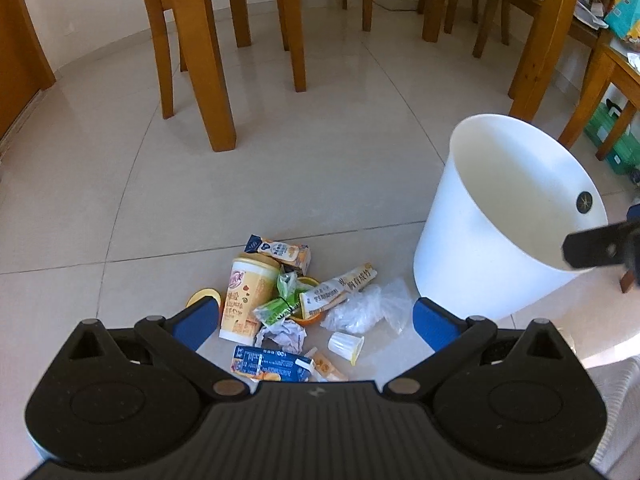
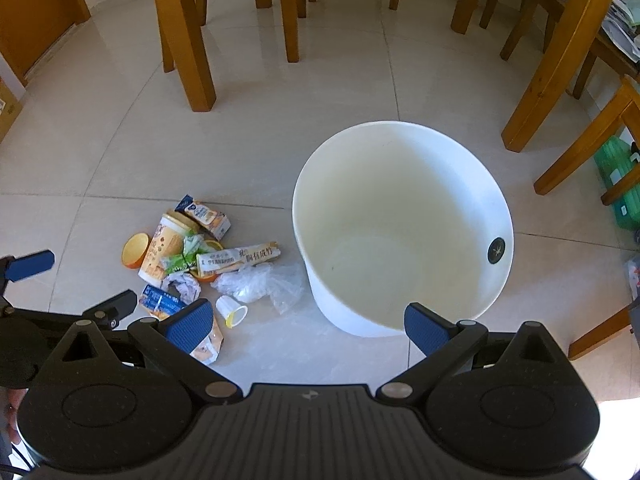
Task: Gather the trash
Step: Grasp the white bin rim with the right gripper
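Note:
A pile of trash lies on the tiled floor: a tall yellow paper cup, a blue carton, crumpled paper, a clear plastic bag, a small white cup and a long wrapper. My left gripper hovers open above the pile, holding nothing. To the right stands an empty white bin. In the right wrist view, my right gripper is open and empty, just in front of the bin, with the pile to its left and the left gripper at the frame's left edge.
Wooden chair and table legs stand behind the pile and the bin. More wooden legs and a green crate stand at the right. An orange lid lies at the pile's left edge. Bare tiles stretch in front of the bin.

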The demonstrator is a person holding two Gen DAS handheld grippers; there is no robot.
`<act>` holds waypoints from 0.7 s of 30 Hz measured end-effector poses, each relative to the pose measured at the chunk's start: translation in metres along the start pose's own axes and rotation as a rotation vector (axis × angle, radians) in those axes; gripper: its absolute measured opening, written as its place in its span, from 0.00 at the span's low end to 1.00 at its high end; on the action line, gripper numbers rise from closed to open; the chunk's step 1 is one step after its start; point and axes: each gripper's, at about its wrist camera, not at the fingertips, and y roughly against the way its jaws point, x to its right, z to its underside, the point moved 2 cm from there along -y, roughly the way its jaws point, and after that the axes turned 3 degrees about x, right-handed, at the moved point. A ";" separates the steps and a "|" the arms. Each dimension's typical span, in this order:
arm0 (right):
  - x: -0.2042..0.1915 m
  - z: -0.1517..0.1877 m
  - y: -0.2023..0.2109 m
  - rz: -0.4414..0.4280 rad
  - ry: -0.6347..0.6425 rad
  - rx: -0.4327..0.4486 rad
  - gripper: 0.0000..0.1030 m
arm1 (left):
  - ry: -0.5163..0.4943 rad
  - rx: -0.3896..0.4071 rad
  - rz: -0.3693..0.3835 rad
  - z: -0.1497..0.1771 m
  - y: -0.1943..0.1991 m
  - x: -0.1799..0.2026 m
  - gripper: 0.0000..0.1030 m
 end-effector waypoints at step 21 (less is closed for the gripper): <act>0.061 -0.035 -0.012 0.004 0.117 0.133 1.00 | -0.096 0.062 -0.026 0.009 -0.051 0.007 0.99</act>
